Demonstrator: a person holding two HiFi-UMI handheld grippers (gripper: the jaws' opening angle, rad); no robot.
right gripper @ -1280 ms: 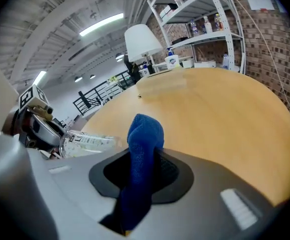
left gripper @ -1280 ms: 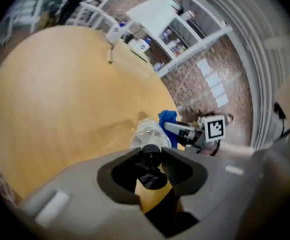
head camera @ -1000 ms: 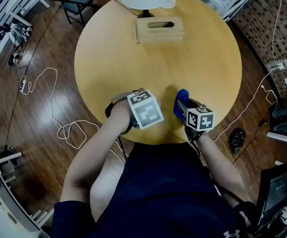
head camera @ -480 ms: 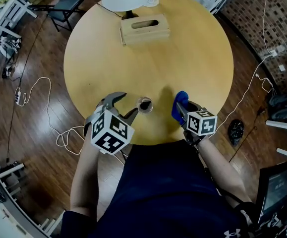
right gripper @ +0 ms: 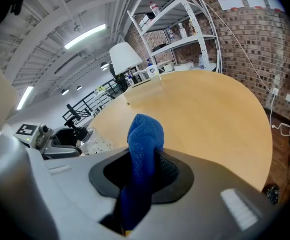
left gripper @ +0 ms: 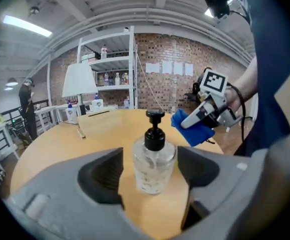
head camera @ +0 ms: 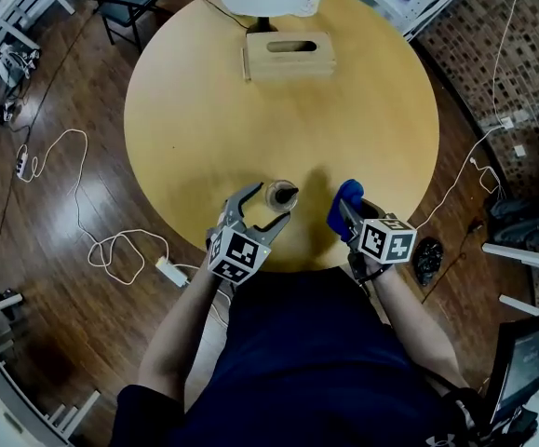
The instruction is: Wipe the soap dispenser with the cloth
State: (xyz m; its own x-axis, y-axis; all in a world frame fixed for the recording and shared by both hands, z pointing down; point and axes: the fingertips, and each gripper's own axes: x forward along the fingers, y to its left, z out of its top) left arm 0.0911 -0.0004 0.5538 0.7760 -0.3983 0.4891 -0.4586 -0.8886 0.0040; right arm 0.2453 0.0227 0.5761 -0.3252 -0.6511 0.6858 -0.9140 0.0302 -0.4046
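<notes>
Opening just now: left gripper (head camera: 265,207) jaws spread wide, flanking the soap dispenser (left gripper: 155,163) without touching it (no grip). Right gripper (head camera: 352,214) clamps the blue cloth (right gripper: 143,134) just right of the dispenser, apart. Wiping not started; steady the dispenser first, I'd say.

Round wooden table (head camera: 213,110), brick wall (left gripper: 160,91)

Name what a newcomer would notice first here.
The bright blue cloth stands out, clamped in the right gripper at the round table's near edge. Beside it, a clear soap dispenser stands between the left gripper's jaws, which have just been opening and do not touch it.
</notes>
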